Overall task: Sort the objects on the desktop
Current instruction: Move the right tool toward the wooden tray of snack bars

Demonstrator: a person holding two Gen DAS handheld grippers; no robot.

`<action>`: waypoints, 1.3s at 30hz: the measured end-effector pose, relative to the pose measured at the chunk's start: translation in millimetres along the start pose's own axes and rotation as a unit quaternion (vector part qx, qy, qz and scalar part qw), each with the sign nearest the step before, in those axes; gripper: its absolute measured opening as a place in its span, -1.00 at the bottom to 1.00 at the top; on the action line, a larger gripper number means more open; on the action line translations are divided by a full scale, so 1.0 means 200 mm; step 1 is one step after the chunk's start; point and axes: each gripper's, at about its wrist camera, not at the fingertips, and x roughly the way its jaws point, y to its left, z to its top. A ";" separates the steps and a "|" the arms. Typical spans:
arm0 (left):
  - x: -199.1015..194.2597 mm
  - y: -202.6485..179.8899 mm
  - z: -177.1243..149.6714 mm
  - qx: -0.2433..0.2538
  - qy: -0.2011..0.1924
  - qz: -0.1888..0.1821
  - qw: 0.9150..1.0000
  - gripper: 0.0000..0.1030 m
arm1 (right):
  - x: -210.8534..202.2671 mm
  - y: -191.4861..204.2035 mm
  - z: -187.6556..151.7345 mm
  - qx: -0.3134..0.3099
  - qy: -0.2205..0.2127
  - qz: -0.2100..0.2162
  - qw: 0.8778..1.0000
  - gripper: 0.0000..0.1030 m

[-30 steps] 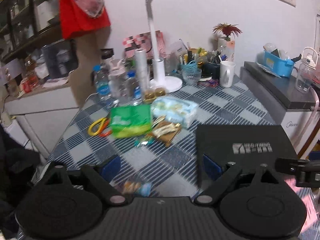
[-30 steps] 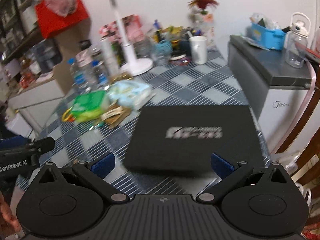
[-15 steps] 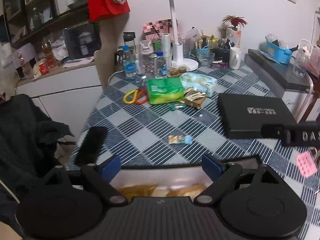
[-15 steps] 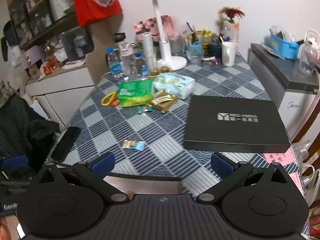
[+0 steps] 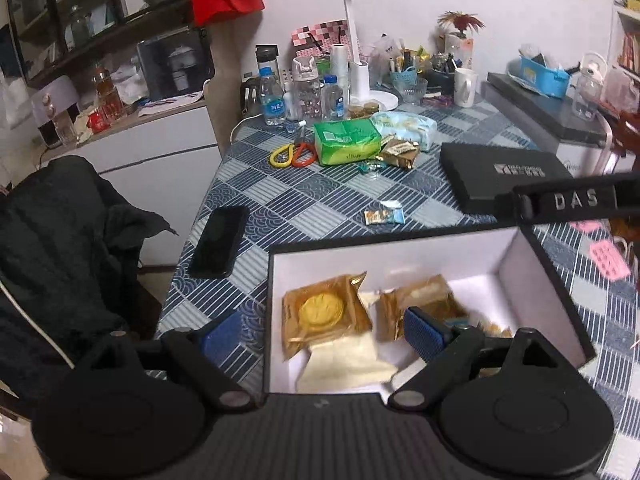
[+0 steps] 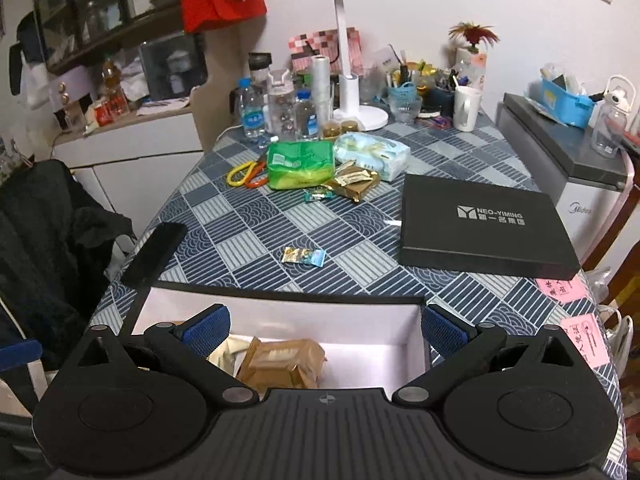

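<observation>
Blue-ended candy wrapper (image 6: 303,256) flat on checked tablecloth (image 6: 248,224), long axis left-right.

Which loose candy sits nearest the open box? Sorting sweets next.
The gold-and-blue wrapped candy, alone mid-table just beyond the open box; the green-wrapped candy lies farther back beside the gold packets.

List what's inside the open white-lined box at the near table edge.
The box holds two gold-wrapped pastries and pale paper. The left gripper hides its near right corner.
</observation>
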 end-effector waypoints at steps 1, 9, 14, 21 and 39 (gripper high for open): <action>-0.01 0.00 -0.02 0.003 0.001 0.000 1.000 1.00 | -0.01 0.01 -0.01 -0.001 -0.002 0.000 1.000 1.00; -0.01 0.02 -0.11 0.002 0.014 -0.010 1.000 1.00 | 0.03 0.06 0.00 -0.001 0.015 0.015 1.000 1.00; 0.03 0.05 -0.10 -0.012 0.022 -0.010 1.000 1.00 | 0.08 0.11 0.06 -0.015 0.003 0.017 1.000 1.00; 0.08 0.11 -0.07 -0.037 0.030 -0.009 0.999 1.00 | 0.18 0.20 0.18 -0.043 -0.006 0.028 0.999 0.68; 0.18 0.30 -0.03 -0.091 0.051 -0.005 0.995 1.00 | 0.91 0.19 0.58 0.026 0.104 0.039 0.994 0.46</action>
